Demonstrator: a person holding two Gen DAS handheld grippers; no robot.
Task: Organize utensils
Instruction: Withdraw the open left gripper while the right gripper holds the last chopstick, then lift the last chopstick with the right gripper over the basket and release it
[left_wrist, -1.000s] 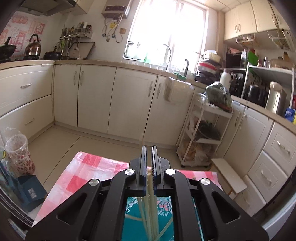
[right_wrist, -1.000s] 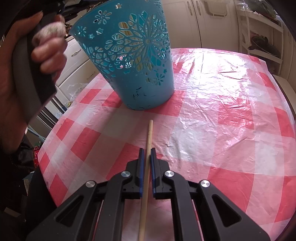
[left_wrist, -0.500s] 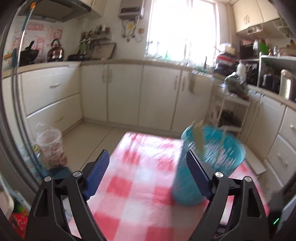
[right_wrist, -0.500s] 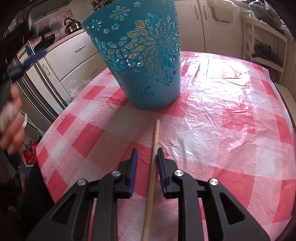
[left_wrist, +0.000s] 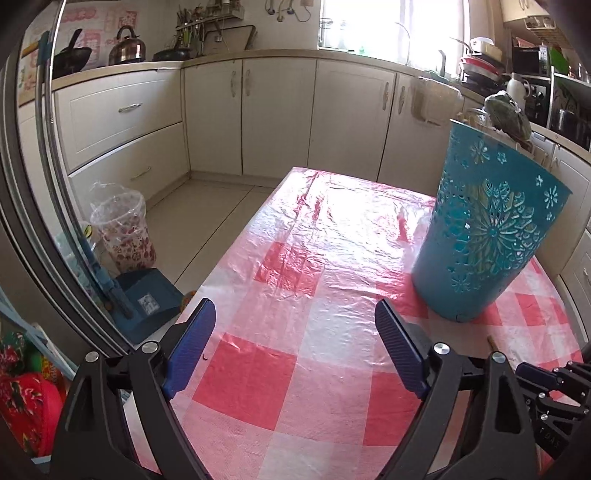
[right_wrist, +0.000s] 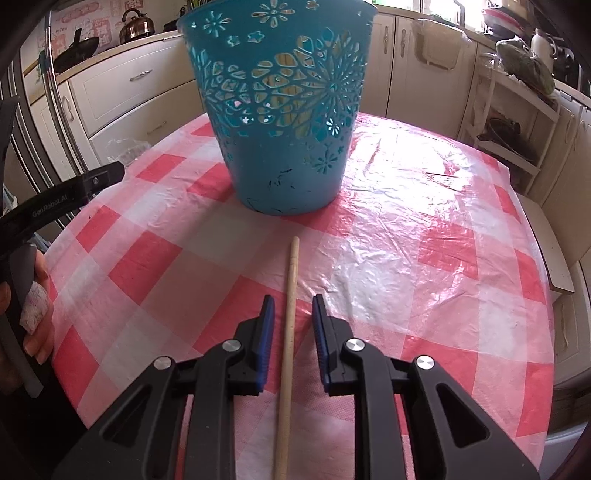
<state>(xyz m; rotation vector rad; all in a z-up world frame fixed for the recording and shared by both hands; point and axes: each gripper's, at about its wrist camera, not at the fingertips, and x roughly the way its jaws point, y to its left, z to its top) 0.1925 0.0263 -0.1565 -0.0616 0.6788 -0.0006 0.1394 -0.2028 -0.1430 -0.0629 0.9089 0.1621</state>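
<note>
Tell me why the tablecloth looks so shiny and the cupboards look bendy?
Left wrist view: window light is blown out white and glares off the plastic tablecloth; the fisheye lens bows the cupboards. Right wrist view: the same glare sits on the tablecloth right of the basket; both pictures are sharp.

— What colours do we see on the tablecloth (right_wrist: 424, 229)?
— We see red and white squares. The basket (right_wrist: 280, 110) is turquoise, with cut-out flowers.
— And the stick (right_wrist: 290, 314)?
— Pale wood. The gripper pads (right_wrist: 266, 325) are blue — the bodies black.
</note>
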